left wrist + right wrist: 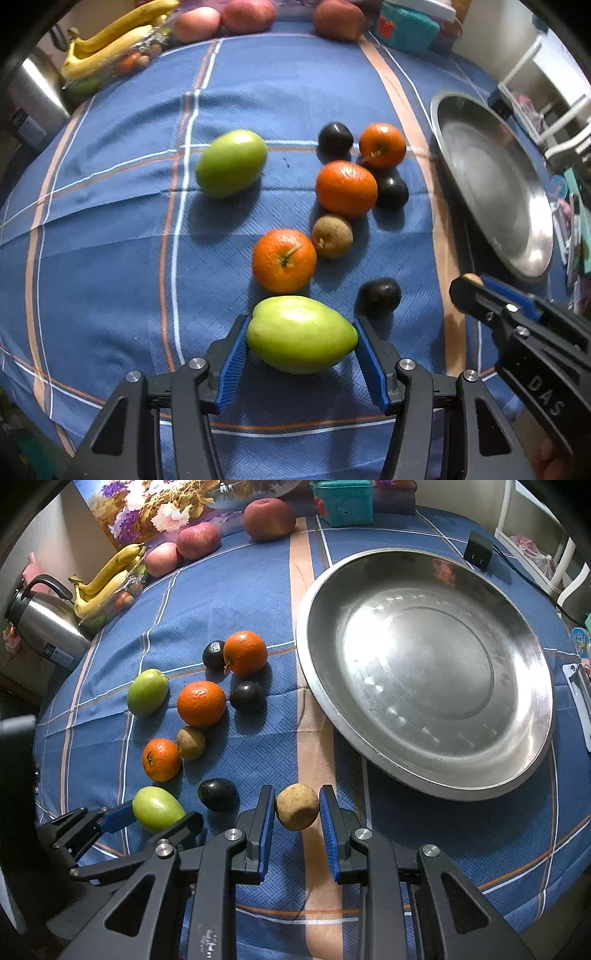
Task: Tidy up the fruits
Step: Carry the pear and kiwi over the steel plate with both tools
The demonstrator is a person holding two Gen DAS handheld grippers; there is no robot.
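Fruits lie loose on the blue cloth (110, 258): the left gripper (301, 336) clamps a green fruit (301, 334), the right gripper (297, 806) pinches a brown fruit (297, 806) near the empty steel plate (524, 771), and either round fruit could squirt free under uneven squeeze.

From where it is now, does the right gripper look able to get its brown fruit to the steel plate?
Probably yes. The right gripper is shut on the brown fruit, and the plate lies just ahead to its right, with only bare cloth between.
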